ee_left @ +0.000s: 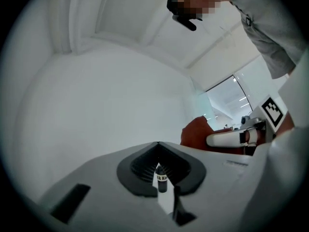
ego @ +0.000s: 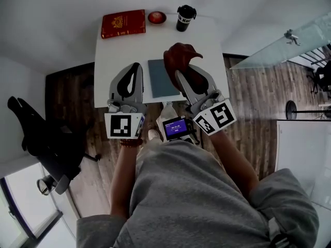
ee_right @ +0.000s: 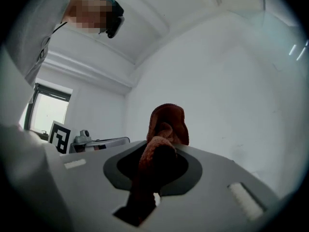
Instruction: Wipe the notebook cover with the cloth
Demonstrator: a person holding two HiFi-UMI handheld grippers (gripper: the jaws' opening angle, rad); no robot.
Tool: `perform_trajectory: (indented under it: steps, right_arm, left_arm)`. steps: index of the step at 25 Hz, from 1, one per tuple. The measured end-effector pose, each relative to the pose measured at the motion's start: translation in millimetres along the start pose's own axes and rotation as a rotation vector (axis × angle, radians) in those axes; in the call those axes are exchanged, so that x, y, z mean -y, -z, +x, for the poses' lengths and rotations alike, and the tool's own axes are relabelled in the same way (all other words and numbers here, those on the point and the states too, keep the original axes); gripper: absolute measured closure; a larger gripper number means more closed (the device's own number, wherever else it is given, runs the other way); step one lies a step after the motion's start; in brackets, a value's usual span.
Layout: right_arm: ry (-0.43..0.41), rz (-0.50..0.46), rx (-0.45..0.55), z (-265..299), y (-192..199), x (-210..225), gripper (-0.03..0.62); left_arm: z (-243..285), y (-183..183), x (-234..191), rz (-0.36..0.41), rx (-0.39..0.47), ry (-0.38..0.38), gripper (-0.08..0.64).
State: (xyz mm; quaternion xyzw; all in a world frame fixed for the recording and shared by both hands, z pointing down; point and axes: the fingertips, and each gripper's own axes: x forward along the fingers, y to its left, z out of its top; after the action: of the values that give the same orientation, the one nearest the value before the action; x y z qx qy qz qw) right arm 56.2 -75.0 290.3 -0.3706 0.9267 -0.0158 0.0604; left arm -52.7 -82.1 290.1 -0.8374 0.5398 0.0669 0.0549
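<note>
A grey-blue notebook (ego: 160, 79) lies flat on the white table (ego: 207, 40), near its front edge. My right gripper (ego: 179, 74) is held up above the table, shut on a reddish-brown cloth (ego: 179, 56) that bunches out past its tips. In the right gripper view the cloth (ee_right: 165, 122) fills the space between the jaws and my right gripper (ee_right: 157, 151) points at a bare wall. My left gripper (ego: 136, 69) hovers left of the notebook, shut with nothing in it. In the left gripper view, my left gripper (ee_left: 158, 154) shows its jaws together; the cloth (ee_left: 195, 132) is at the right.
At the table's far edge lie a red book (ego: 123, 23), a small red bowl (ego: 156, 17) and a black cup (ego: 185, 18). A black office chair (ego: 41, 133) stands on the wooden floor at the left. A small screen (ego: 176, 127) hangs at the person's chest.
</note>
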Motion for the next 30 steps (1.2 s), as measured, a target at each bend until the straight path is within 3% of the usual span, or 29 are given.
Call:
perform_trajectory:
  steps: [6, 30]
  right_arm:
    - [0.050, -0.063, -0.041, -11, 11, -11, 0.518]
    - [0.054, -0.014, -0.059, -30, 22, -18, 0.518]
  left_arm:
    - [-12, 0, 9, -0.011, -0.013, -0.048, 0.561]
    - [-32, 1, 29, 0.012, -0.025, -0.023, 0.561]
